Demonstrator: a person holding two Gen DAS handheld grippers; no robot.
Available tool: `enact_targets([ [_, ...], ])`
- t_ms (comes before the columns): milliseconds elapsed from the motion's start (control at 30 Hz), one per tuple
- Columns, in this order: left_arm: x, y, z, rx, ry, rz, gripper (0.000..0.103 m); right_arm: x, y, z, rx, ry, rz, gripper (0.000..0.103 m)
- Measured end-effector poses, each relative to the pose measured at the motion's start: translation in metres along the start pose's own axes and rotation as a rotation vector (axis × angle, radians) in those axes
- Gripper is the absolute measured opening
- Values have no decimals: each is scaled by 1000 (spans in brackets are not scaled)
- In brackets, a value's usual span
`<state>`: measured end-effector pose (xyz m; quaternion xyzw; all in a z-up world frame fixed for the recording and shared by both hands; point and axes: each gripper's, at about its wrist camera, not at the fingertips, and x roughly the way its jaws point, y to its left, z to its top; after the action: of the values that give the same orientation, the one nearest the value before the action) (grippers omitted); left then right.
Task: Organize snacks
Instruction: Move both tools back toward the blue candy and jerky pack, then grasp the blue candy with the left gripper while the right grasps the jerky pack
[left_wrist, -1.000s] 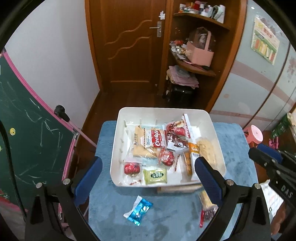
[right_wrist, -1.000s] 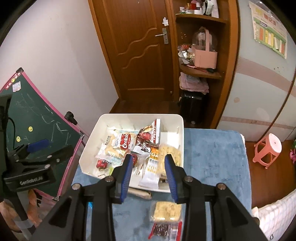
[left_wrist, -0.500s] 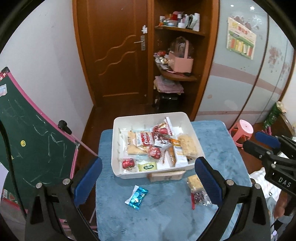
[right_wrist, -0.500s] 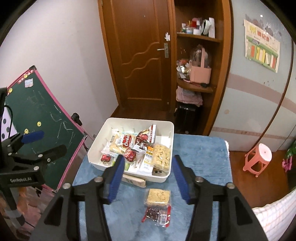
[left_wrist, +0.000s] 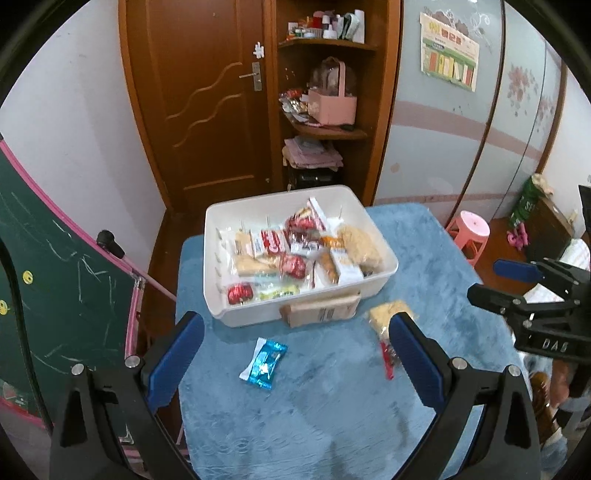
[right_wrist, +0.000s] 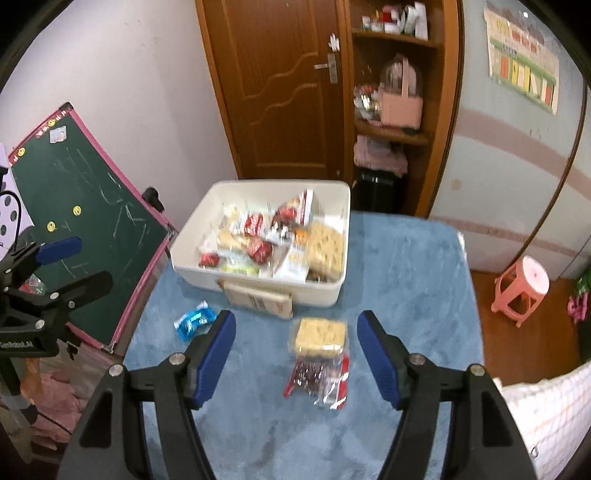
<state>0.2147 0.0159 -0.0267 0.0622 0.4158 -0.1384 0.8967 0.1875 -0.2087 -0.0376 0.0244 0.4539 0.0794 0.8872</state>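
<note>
Your left gripper (left_wrist: 295, 341) hangs above the near part of the blue fleece-covered table (left_wrist: 424, 251) with its blue-padded jaws spread wide and nothing between them; your right gripper (right_wrist: 295, 338) is likewise wide apart and empty, held over the same cloth. The white plastic bin (left_wrist: 236, 210) sits toward the far end of the table, crowded with wrapped snacks: a red-and-white cookie pack (left_wrist: 273, 242), round red-wrapped sweets, a green packet near the front wall, and a crumbly rice-cracker pack (left_wrist: 360, 243) along its right side. A tan paper-wrapped bar (right_wrist: 258, 299) lies on the cloth, touching the bin's near wall; a blue foil candy wrapper (left_wrist: 264, 363) lies alone on the cloth, near your left finger in the left view. In the right view, a clear pack of pale square crackers (right_wrist: 319, 334) rests between your right fingers but below them, and a red-edged clear packet of dark pieces (right_wrist: 317, 378) lies just behind it, touching it. A green chalkboard (right_wrist: 85, 206) stands beside the table; a pink stool (right_wrist: 522, 286) sits on the floor.
</note>
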Motion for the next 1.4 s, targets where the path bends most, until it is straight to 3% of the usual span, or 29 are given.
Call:
enact_targets([
  [133,33,6,-24,3,35,-20,100,27,-11,-18,55,49,7,69],
  [300,81,11,-51,58,90,37,100,73,-25,-44,133,125,-28,69],
  [400,113,17,-65,62,161,30,100,102,-29,-60,161,193,-26,69],
  [633,168,36,-86,46,255,29,100,146,-26,-89,137,262,-55,69],
  [1000,221,57,-95,-22,336,26,100,186,-22,-104,110,310,-113,69],
  [1200,242,70,-96,-83,358,35,100,193,-14,-110,69,283,-170,77],
  [1400,247,71,-101,-87,346,49,89,192,-14,-116,64,256,-169,77],
])
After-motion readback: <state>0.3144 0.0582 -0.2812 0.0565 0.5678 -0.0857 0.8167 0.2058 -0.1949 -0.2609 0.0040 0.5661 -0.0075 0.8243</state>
